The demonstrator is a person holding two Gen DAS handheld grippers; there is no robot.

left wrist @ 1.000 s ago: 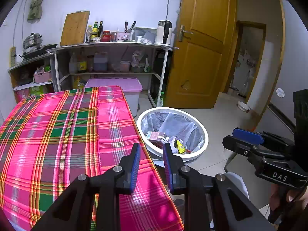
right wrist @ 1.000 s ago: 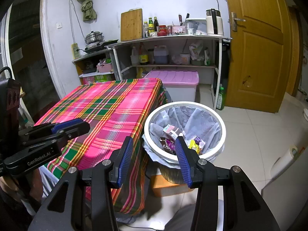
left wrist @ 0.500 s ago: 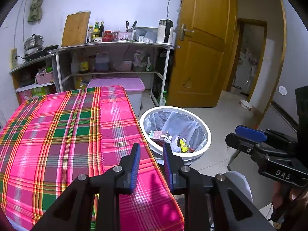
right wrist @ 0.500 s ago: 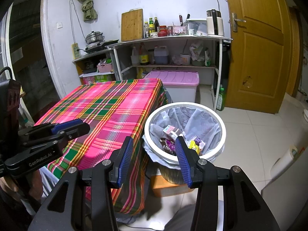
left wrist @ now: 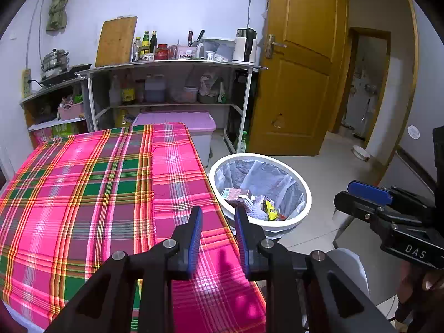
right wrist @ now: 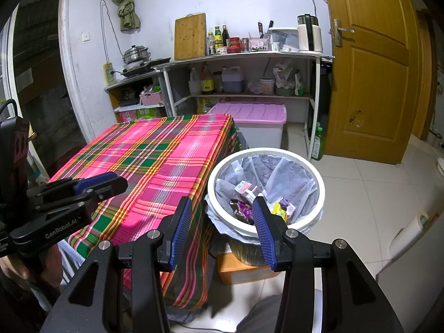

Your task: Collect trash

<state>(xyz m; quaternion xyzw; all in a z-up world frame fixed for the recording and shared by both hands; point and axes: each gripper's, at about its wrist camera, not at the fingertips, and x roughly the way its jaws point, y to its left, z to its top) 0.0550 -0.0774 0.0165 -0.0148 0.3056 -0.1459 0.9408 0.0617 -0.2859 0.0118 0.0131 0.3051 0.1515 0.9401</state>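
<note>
Both hand-held grippers, left [left wrist: 217, 216] and right [right wrist: 222, 208], part open and holding nothing, since trash [right wrist: 249, 197] now down in bin [right wrist: 266, 152] beside bare worktop [left wrist: 83, 183].

Bin [right wrist: 266, 163] stands right of table [right wrist: 155, 161]; trash [right wrist: 247, 191] inside; shelves [right wrist: 238, 55] behind.

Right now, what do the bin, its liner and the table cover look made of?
Bin: looks like rigid plastic, smooth white rim.
Liner: thin plastic film, translucent and crinkled.
Table cover: woven cloth, matte plaid, draping over the edge with soft folds.
</note>
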